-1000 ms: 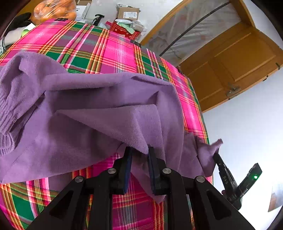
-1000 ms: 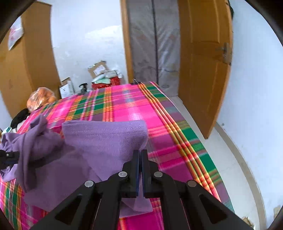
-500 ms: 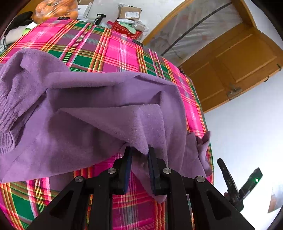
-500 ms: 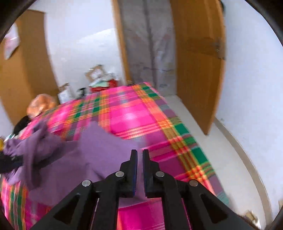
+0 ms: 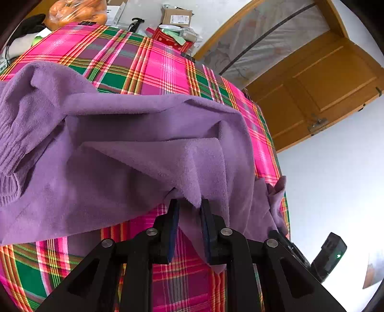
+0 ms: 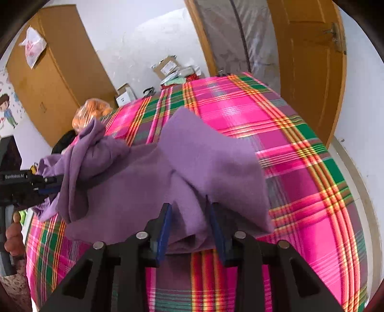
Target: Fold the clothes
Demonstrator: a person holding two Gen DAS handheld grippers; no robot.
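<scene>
Two grippers work on one purple sweater [image 5: 124,134] that lies on the plaid cloth [image 5: 153,64] of the tabletop, along its near edge and toward the near right corner.

The left gripper [image 5: 189,206] points down at the sweater. Its jaws are nearly closed, and a bunch of the purple fabric is pinched between them; a fold hangs down from the jaws over the near edge. The ribbed cuff [image 5: 9,148] of a sleeve lies toward the left edge of the tabletop.

The right gripper [image 6: 189,208] is at the near right corner. Its jaws are opening, and a fold of the sweater [image 6: 216,163] is between them, but the blue pads [image 6: 165,230] stand a little apart from the fabric and do not press on it. In the right wrist view the left gripper [image 6: 45,186] is at the left side with fabric gathered at its tip, and a hand [image 6: 13,237] is below it.

At the far edge of the tabletop there are a bag of oranges [image 5: 76,12] and some cardboard boxes [image 5: 177,16]. A wooden door [image 5: 319,93] stands beyond the right edge.
</scene>
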